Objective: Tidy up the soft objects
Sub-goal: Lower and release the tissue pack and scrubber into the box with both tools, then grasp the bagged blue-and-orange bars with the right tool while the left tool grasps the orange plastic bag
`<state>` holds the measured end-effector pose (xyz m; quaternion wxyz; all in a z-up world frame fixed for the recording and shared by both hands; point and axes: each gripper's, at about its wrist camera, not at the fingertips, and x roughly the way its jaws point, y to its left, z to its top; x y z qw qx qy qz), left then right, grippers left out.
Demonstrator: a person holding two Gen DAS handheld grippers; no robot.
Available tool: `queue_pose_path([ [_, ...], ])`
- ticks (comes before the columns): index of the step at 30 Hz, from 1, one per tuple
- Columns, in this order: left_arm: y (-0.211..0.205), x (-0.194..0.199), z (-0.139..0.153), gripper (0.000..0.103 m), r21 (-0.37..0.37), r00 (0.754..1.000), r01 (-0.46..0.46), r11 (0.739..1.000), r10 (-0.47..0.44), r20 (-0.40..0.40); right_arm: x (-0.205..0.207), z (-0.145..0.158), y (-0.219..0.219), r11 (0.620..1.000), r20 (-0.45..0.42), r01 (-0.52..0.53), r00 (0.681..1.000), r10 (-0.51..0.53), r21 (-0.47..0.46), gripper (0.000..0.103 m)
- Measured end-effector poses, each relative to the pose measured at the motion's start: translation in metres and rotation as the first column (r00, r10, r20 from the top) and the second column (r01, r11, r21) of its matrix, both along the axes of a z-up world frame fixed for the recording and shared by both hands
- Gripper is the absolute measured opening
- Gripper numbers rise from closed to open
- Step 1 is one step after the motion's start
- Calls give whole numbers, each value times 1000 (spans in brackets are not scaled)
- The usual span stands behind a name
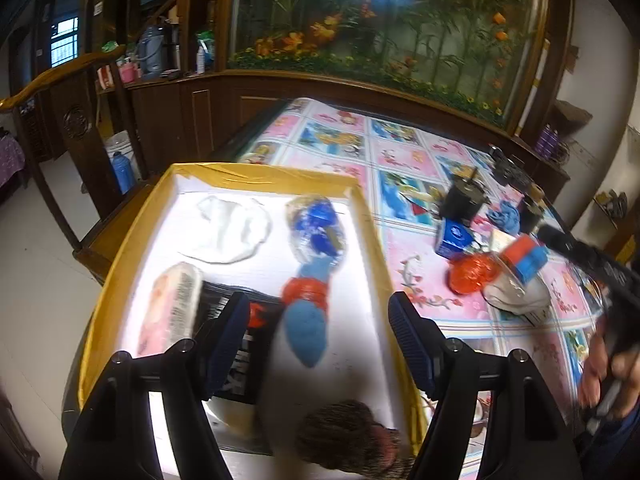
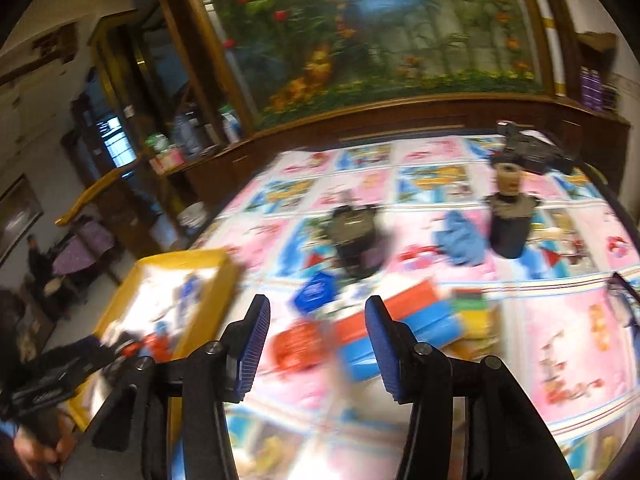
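Observation:
A yellow-rimmed box with a white inside sits at the table's left end and also shows in the right wrist view. In it lie a white cloth, a blue soft toy with a red band, a clear bag with blue pieces, a pink packet, a dark packet and a brown fuzzy item. My left gripper is open and empty above the box. My right gripper is open and empty above red and blue sponges on the table.
On the flowered tablecloth lie a red mesh item, a white soft item, a blue cloth, a small blue carton, two dark pots and a black device. A wooden cabinet stands behind.

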<state>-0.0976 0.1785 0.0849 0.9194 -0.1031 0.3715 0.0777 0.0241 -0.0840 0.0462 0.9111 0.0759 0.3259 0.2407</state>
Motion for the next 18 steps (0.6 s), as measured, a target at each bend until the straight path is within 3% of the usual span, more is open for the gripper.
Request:
queue_pose_path([
  [4,-22,5,-2,71,9,999,52,999,-52,-11,42,-13,-29,995,-46,100,994,-100,-9,53],
  [7,-36,8,-4,71,24,996,86,996,-85,-24,64,-33,-36,996,-116,88,990,-85,13,53],
  [9,-42,10,-6,71,28,994,103,994,-102,-32,64,-43,-34,999,-164,22,986,-14,44,53],
  [12,-47,12,-7,71,30,993,117,993,-116,-38,40,-36,-26,990,-169,-126,976,135,65,54],
  [15,-50,13,-5,71,25,991,131,991,-130,-35,0,-28,-14,918,-158,-381,905,394,107,56],
  [16,-51,14,-5,71,24,990,134,991,-133,-37,-11,-27,-11,900,-144,-426,889,435,90,59],
  [18,-54,18,-7,71,18,988,146,989,-145,-44,-21,-30,-10,897,-142,-438,885,443,70,62],
])
